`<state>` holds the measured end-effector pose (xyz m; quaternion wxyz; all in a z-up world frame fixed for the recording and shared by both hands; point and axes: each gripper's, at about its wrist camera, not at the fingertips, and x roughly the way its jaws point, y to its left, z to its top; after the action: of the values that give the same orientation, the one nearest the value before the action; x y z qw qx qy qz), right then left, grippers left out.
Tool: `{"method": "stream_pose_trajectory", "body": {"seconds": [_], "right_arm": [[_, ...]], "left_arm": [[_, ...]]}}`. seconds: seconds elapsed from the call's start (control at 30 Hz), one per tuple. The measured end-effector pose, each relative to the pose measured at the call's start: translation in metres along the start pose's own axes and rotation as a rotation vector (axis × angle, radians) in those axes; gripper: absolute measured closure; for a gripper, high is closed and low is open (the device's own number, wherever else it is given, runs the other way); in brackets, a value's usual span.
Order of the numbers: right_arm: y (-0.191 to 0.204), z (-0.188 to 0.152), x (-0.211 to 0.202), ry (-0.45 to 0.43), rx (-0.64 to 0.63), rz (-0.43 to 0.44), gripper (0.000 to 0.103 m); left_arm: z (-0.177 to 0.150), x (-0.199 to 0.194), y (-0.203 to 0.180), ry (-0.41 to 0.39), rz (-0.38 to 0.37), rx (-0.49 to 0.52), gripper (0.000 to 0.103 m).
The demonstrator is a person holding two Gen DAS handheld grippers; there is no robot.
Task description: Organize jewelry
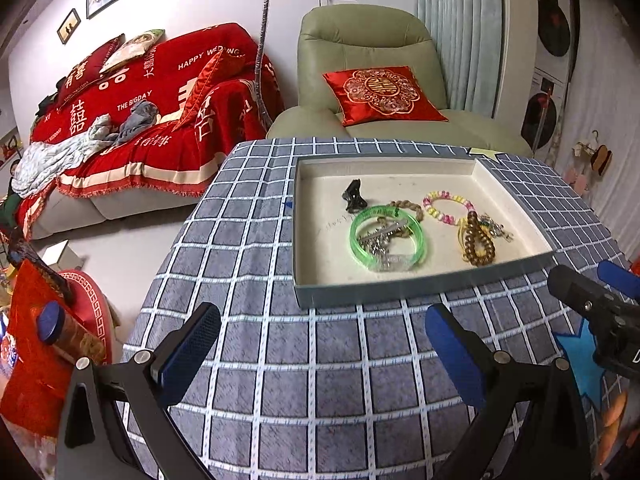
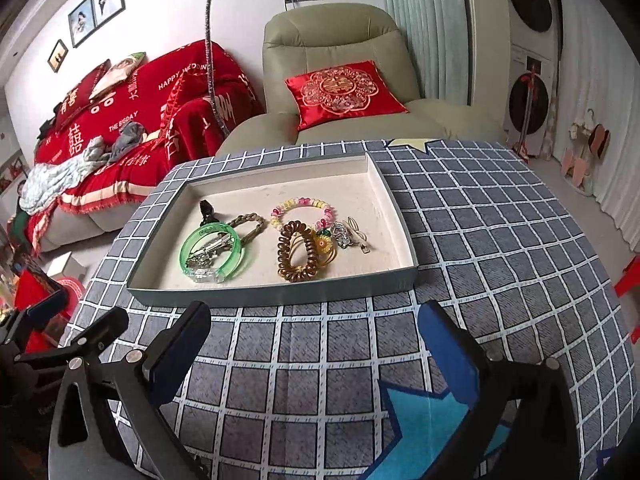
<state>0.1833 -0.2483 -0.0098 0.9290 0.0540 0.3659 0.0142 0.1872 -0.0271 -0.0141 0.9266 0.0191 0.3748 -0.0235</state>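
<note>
**Grey-blue tray holds all jewelry; both grippers wide and unloaded**

Grey-blue cardboard forms the shallow tray [image 2: 276,294], which rests on the checked tablecloth [image 2: 480,240] of the table. Its cream floor carries every visible piece of jewelry.

Contents, read from the right wrist view:
- Green bangle [image 2: 236,258], lying flat at the near left of the tray. A silver hair clip [image 2: 212,249] lies inside its ring.
- Black claw clip [image 2: 207,209], just beyond the bangle.
- Braided tan bracelet [image 2: 256,224], touching the bangle's far right edge.
- Pink and yellow bead bracelet [image 2: 304,204], near the tray centre.
- Brown coil hair tie [image 2: 290,270], nearer than the bead bracelet, overlapping a yellow band.
- Small silver charm [image 2: 342,236] with a thin looped cord, right of the coil tie.

Left gripper [image 1: 322,356]: jaws spread wide, nothing between the blue pads. It hovers over the cloth, short of the tray's near wall [image 1: 420,286].

Right gripper [image 2: 316,354]: jaws equally wide apart, gripping nothing, also short of the near wall. A blue star patch [image 2: 424,420] on the cloth lies beneath its right finger.

In the left wrist view, the right gripper's black frame enters at the right edge. A green armchair [image 1: 360,40] with a red cushion [image 1: 380,92] stands behind the table.
</note>
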Motion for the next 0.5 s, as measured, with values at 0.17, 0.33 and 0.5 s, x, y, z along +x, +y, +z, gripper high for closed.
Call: {"method": "stream_pose_trajectory", "body": {"seconds": [0.17, 0.33, 0.5], "right_arm": [[0.006, -0.007, -0.01, -0.025, -0.027, -0.022, 0.0], [0.006, -0.012, -0.019, -0.049, -0.029, -0.031, 0.0], [0.009, -0.015, -0.028, -0.08, -0.044, -0.044, 0.0]], "left_arm": [[-0.01, -0.008, 0.001, -0.02, -0.012, -0.005, 0.0], [-0.015, -0.017, 0.001, -0.048, -0.018, -0.01, 0.0], [-0.017, -0.026, -0.004, -0.084, -0.007, 0.001, 0.0]]}}
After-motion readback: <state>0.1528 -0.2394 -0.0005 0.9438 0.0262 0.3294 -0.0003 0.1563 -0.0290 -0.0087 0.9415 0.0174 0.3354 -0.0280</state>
